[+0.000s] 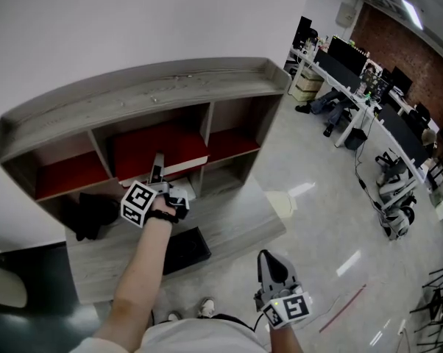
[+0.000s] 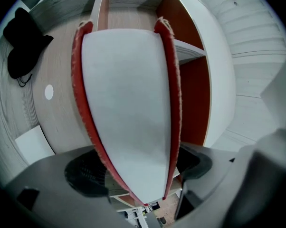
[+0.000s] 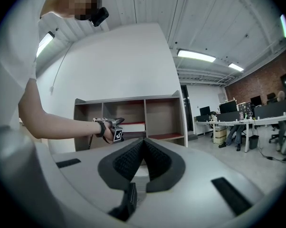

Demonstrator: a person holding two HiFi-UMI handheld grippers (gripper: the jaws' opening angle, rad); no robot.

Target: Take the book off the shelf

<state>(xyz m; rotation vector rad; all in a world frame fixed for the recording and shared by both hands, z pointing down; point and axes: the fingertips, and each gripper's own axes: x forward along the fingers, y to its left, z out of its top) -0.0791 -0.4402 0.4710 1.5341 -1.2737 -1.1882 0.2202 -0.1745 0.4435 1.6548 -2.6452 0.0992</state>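
Note:
A book with red covers [image 1: 160, 147] and a white page block lies in the middle compartment of the grey wooden shelf [image 1: 133, 94]. My left gripper [image 1: 157, 163] reaches into that compartment and is shut on the book's near edge. In the left gripper view the book [image 2: 126, 103] fills the centre, pinched between the two dark pads [image 2: 86, 175] of the left gripper [image 2: 140, 170]. My right gripper [image 1: 268, 259] hangs low near my body, well away from the shelf. It is shut on nothing, and its view shows its tip [image 3: 143, 144] in front of the distant shelf [image 3: 128, 101] and book [image 3: 133, 126].
A black bundle [image 1: 89, 215] sits on the lower ledge at the left, shown too in the left gripper view as a black bundle [image 2: 22, 44]. A black flat box [image 1: 185, 248] lies on the ledge's front. Office desks with monitors [image 1: 354, 72] and chairs line the right side.

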